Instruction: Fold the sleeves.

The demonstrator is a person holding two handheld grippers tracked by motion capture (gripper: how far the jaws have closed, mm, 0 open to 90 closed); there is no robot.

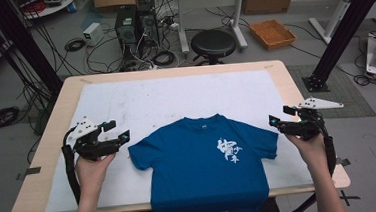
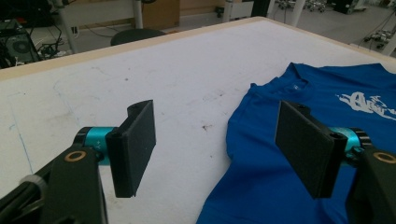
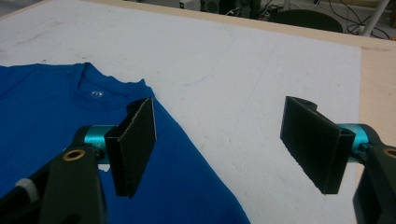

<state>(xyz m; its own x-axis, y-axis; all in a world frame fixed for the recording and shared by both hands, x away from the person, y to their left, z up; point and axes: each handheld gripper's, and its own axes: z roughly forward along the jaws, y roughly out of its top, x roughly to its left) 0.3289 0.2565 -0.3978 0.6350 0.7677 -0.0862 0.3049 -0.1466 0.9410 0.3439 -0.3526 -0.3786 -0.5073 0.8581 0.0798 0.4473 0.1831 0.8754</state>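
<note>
A blue T-shirt with white print on the chest lies flat, front up, on the white mat; its hem hangs over the near table edge. My left gripper hovers just left of the shirt's left sleeve, jaws wide apart with nothing between them. In the left gripper view that gripper looks over the sleeve edge of the shirt. My right gripper is open beside the right sleeve. In the right gripper view it frames bare mat, with the shirt and its collar to the left.
The wooden table carries the white mat. Beyond it on the floor stand a black stool, computer towers, tangled cables and an orange tray. Black frame posts rise at both sides.
</note>
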